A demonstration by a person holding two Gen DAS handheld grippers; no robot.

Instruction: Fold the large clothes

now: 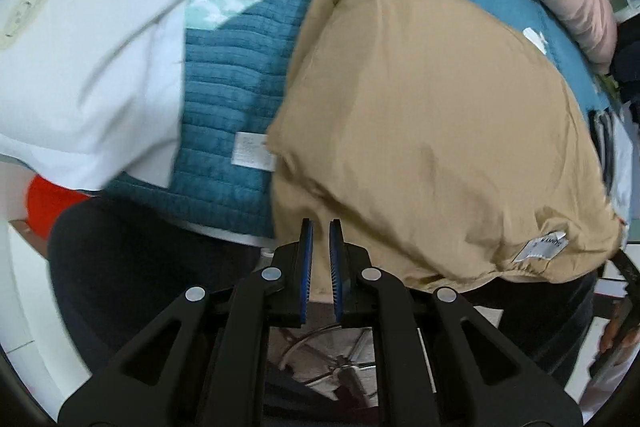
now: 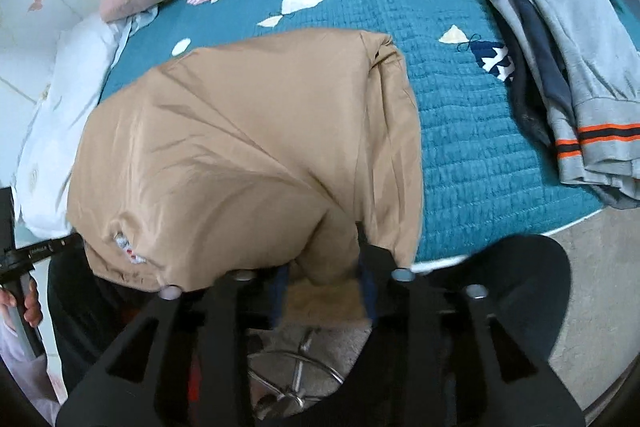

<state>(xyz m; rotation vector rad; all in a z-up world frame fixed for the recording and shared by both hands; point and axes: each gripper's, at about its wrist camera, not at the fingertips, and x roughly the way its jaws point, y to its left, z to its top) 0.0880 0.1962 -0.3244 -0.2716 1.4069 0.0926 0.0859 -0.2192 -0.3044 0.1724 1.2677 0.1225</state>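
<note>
Left tool (image 1: 321, 267): matte black moulded frame, four angled link arms with triangular cut-outs, each capped by a round silver pivot pin (image 1: 271, 273). Two narrow fingers carry blue ribbed pads (image 1: 307, 259). Right tool (image 2: 324, 279): same black linkage and silver pins; its blue pads are largely covered. A hand (image 2: 30, 301) shows at 8 o'clock, with a pale pinkish sleeve (image 2: 18, 359) below.

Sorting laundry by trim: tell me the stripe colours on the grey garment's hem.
Orange and black stripes on the grey garment, clearest in the right wrist view.

Left tongs (image 1: 321, 227) pointing down, nearly closed, right tongs (image 2: 324, 267) parted
</note>
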